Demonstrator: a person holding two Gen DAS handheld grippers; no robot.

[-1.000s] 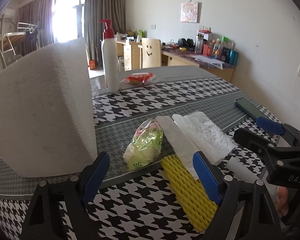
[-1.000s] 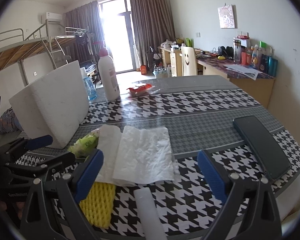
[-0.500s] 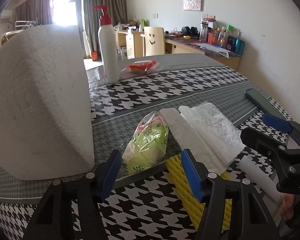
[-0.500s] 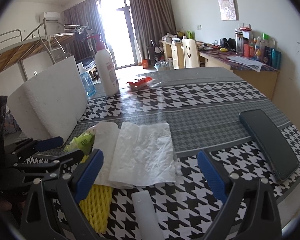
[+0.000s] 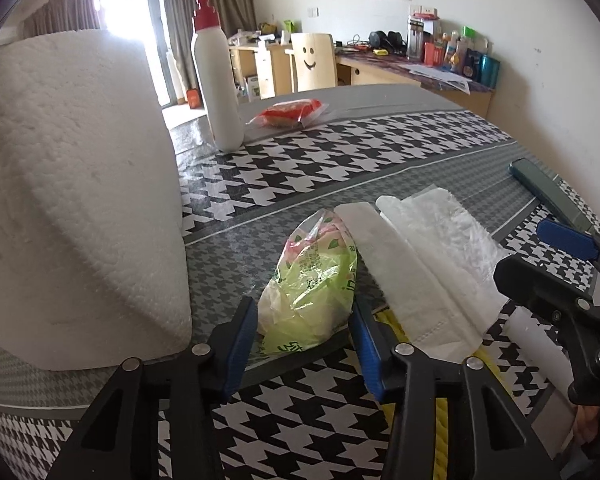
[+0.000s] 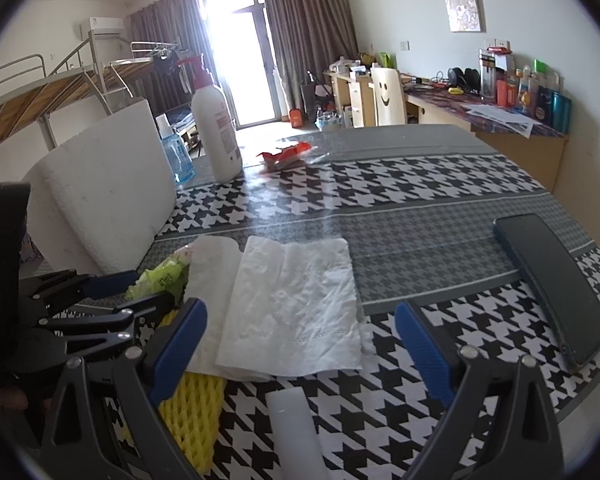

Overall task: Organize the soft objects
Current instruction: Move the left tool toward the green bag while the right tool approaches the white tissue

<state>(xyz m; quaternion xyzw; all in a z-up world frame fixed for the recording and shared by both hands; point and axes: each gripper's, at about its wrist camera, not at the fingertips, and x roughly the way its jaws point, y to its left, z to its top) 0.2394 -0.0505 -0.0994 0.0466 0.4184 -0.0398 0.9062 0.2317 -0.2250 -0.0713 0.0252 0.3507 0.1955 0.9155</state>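
A crumpled green plastic bag (image 5: pixel 312 280) lies on the houndstooth tablecloth. My left gripper (image 5: pixel 304 332) has come down around its near end; its jaws are closing, the blue pads stand against the bag's two sides, and I see no squeeze. From the right wrist view the left gripper (image 6: pixel 140 290) reaches the green bag (image 6: pixel 162 278) from the left. My right gripper (image 6: pixel 300 312) hovers wide open over a folded white tissue (image 6: pixel 296 304), holding nothing. A yellow foam net (image 6: pixel 192 408) and a white foam tube (image 6: pixel 292 424) lie just in front of it.
A big white foam block (image 5: pixel 72 200) stands close on the left. A white pump bottle (image 5: pixel 216 80) and a red packet (image 5: pixel 292 112) sit at the back. A dark phone (image 6: pixel 552 280) lies near the right table edge. A blue bottle (image 6: pixel 176 152) stands behind the block.
The left gripper has moved forward and down onto the green bag, and its jaws have narrowed from wide to the bag's width. The right gripper has stayed almost still.
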